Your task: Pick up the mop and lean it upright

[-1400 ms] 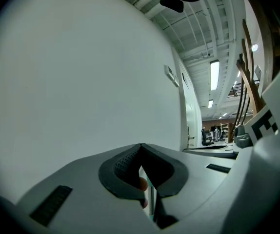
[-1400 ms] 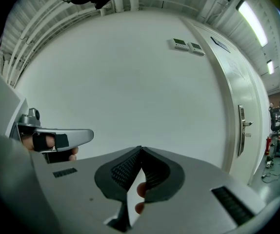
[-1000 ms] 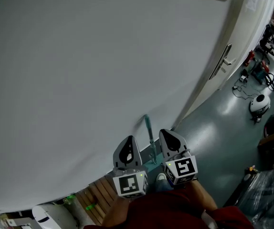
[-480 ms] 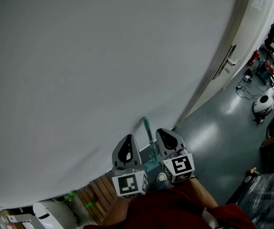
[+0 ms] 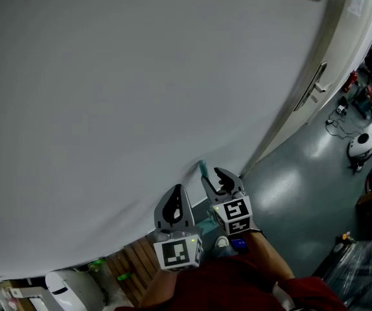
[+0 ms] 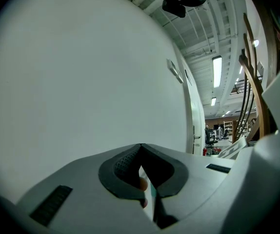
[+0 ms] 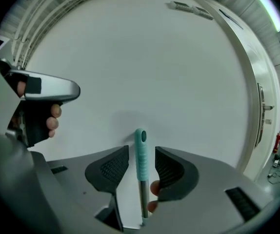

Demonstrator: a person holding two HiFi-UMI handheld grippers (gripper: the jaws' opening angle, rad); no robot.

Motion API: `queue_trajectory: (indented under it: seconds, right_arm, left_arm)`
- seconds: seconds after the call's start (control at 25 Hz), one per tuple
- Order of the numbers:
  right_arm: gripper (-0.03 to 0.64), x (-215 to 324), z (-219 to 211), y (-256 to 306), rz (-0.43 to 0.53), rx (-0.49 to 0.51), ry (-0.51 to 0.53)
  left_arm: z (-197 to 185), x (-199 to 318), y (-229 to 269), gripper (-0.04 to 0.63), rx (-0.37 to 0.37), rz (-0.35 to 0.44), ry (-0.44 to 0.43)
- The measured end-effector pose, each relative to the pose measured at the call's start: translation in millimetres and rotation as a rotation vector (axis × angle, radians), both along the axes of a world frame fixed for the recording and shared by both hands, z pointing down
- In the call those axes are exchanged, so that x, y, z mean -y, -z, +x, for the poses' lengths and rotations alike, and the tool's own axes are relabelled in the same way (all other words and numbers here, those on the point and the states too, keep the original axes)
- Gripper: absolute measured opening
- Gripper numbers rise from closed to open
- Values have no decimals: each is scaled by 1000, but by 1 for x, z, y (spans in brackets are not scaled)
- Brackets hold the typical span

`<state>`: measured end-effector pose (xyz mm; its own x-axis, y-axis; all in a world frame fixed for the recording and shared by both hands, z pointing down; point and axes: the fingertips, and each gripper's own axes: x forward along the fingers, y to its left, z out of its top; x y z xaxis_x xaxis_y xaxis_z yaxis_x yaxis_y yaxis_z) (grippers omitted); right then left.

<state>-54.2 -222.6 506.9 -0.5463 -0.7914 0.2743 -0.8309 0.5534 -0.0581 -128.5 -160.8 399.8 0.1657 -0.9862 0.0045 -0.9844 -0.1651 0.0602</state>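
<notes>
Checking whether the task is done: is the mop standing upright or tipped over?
Upright: the mop handle stands vertical, close to the white wall.

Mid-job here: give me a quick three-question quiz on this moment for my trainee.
1. True or false: the left gripper has its jaws together.
2. What stands between the jaws of the right gripper? A) the mop handle B) a bottle C) nothing
3. Fill in: the mop handle's teal top looks to lean on the white ____.
Key: 1 true. 2 A; those jaws have just been opening and do not press it. 3 wall.
</notes>
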Motion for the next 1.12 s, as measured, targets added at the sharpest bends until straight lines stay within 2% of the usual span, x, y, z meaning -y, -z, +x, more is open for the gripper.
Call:
queue_trajectory:
  seconds: [0.36, 0.52, 0.72, 1.12]
  right_arm:
    - [181, 20, -20, -25, -13, -56, 24]
    - [179, 21, -25, -26, -17, -60, 36]
    - [110, 23, -21, -23, 10, -75, -3]
    - [106, 22, -20, -23, 17, -82, -18]
  left_arm:
    - [-6, -4, -3, 12, 8, -10, 0]
    - [-12, -3, -9, 14, 14, -12, 32]
    - [-15, -4, -15, 13, 32, -31, 43]
    - [-20, -6, -15, 13, 31, -35, 57]
